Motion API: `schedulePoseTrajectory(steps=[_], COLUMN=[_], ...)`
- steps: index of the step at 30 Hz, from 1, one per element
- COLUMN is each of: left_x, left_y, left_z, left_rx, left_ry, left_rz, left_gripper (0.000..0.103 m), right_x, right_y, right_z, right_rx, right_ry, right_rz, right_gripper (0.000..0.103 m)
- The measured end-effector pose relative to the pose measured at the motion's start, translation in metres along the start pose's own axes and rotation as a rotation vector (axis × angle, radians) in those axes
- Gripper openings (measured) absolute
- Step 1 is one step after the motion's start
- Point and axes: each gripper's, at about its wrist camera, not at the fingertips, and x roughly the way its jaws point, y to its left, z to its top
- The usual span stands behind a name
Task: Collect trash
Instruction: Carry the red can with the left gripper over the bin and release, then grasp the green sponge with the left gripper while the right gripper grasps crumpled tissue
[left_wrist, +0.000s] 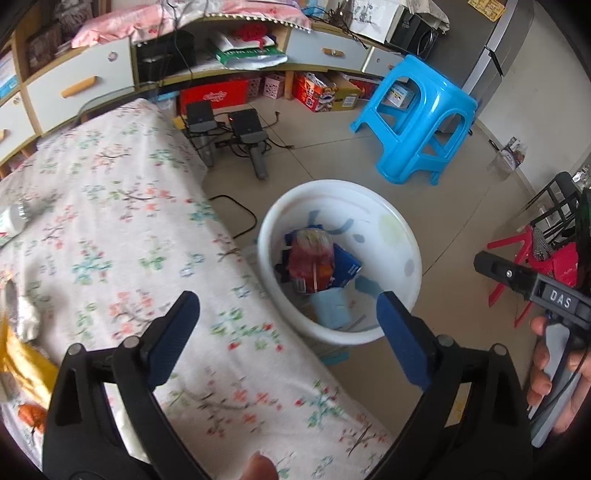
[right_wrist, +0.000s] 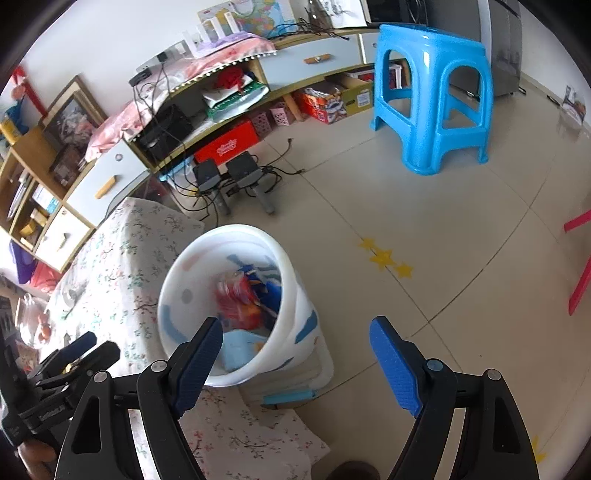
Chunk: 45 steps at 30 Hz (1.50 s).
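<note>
**Both grippers empty above the waste bin**

The white bin (left_wrist: 369, 334) stands on the floor tight against the edge of the floral-clothed table (left_wrist: 122, 236), and that placement looks deliberate — rubbish lifted off the cloth needs only a short carry over the table's edge before it can drop. The left gripper (left_wrist: 288, 317) hangs over that edge, angled steeply down with its right-hand finger above the bin's near rim; its jaws stand spread wide and nothing lies between them. The right gripper (right_wrist: 295, 354) hovers beside it over the bin and the tiled floor, likewise spread apart and empty.

The trash already gathered sits at the bottom of the bin: a crumpled red snack wrapper (left_wrist: 314, 258) on top, glossy and blurred, with a dark blue packet (left_wrist: 345, 267) beside it and a pale blue piece of paper (left_wrist: 330, 310) nearer the camera.

More seems left to collect. A clear plastic bottle (left_wrist: 14, 219) lies on its side at the far left of the cloth, and a yellow wrapper (left_wrist: 22, 365) shows at the left edge — what it is exactly I cannot tell.
</note>
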Motion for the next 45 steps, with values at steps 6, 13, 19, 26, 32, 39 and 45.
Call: schedulePoseTrajectory(steps=[6, 13, 19, 26, 32, 39, 45], left_x=[-0.031, -0.067, -0.089, -0.105, -0.105, -0.087, -0.075], left_y=[0.024, 0.061, 0.098, 0.141, 0.156, 0.17, 0.167], left_z=[-0.015, -0.04, -0.063, -0.097, -0.13, -0.157, -0.163], left_rx=[-0.017, -0.061, -0.13, -0.201, -0.22, -0.409, -0.472], left_ry=[-0.024, -0.059, -0.075, -0.04, 0.047, 0.139, 0.127], left_rz=[0.041, 0.094, 0.111, 0.173, 0.163, 0.115, 0.154], left_gripper=[0.098, 0.101, 0.101, 0.101, 0.101, 0.101, 0.088], right_x=[-0.003, -0.006, -0.002, 0.003, 0.009, 0.017, 0.021], right_y=[0.023, 0.055, 0.085, 0.127, 0.161, 0.186, 0.2], right_z=[-0.009, -0.027, -0.041, -0.061, -0.075, -0.087, -0.094], right_rx=[-0.052, -0.129, -0.187, -0.252, -0.317, -0.374, -0.391], right_ry=[0.003, 0.015, 0.04, 0.092, 0.116, 0.136, 0.152], right_rz=[0.015, 0.035, 0.051, 0.114, 0.134, 0.128, 0.124], right_gripper=[0.084, 0.084, 0.084, 0.084, 0.084, 0.084, 0.084])
